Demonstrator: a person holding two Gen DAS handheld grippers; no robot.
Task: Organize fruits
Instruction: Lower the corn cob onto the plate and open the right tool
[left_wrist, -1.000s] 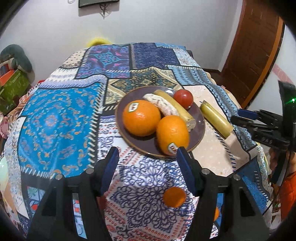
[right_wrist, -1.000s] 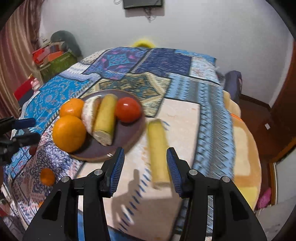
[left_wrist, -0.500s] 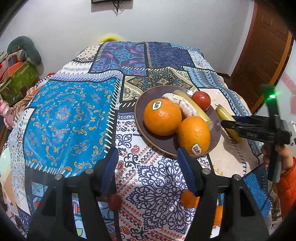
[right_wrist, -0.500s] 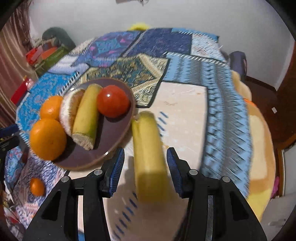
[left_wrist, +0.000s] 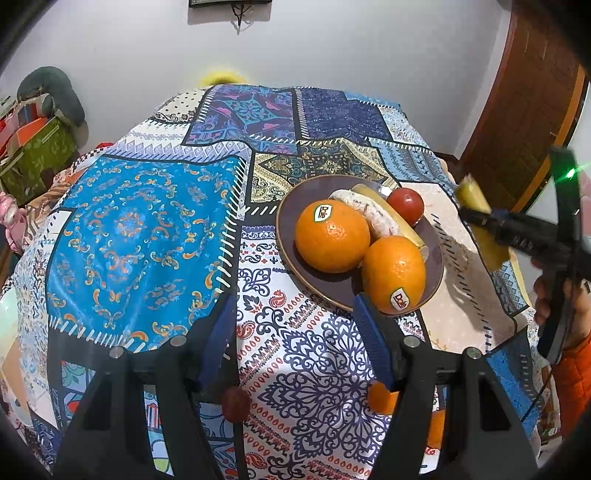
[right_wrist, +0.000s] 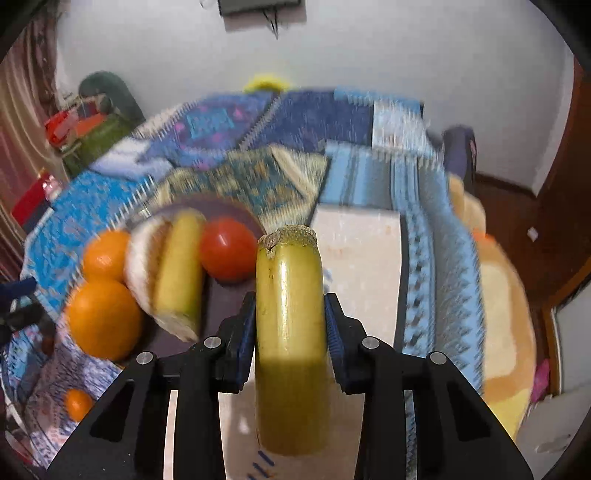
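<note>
Only the right wrist view shows right gripper clamping banana piece; left gripper gapes.

Busy patchwork tablecloth covered the whole table, all blues and paisley. Brown wooden door stood off to the right against a plain white wall. A green box and clutter were piled in the left corner, something dark mounted up top.
</note>
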